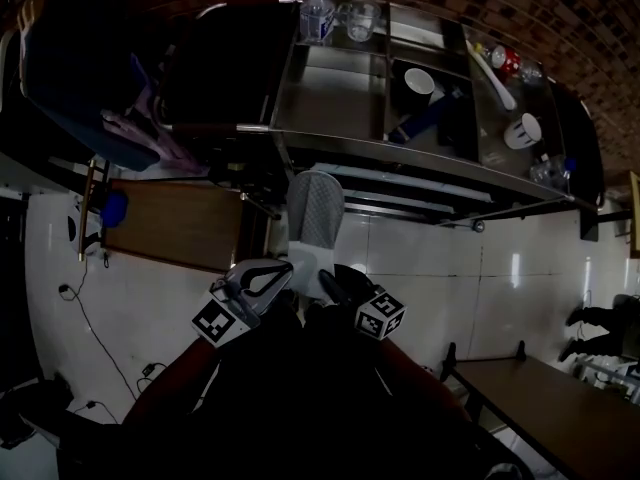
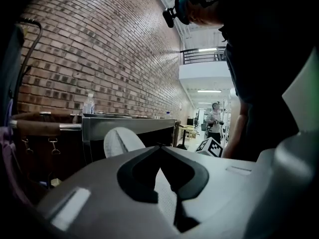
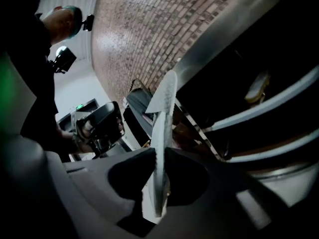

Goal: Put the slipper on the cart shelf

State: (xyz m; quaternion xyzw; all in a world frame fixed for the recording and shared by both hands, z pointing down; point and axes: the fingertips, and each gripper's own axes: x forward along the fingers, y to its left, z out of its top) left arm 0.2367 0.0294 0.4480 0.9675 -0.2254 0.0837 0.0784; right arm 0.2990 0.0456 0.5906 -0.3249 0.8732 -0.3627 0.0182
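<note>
Cart (image 1: 400,147) stands at the far side, before the brick wall (image 1: 580,28). On its top level, a bottle (image 1: 317,13) and a glass (image 1: 360,20) stand side by side at the far left, a cup (image 1: 418,85) sits in the middle compartment, and a mug (image 1: 525,130) is to the right. Wooden table (image 1: 175,223) lies left of the cart. Slipper (image 1: 315,208) is in front of the cart's lower shelves, not on them, with its near end between the jaws of the right gripper (image 1: 326,280). Left gripper (image 1: 283,268) is just beside it on the left. Bench (image 1: 545,398) lies at near right.
</note>
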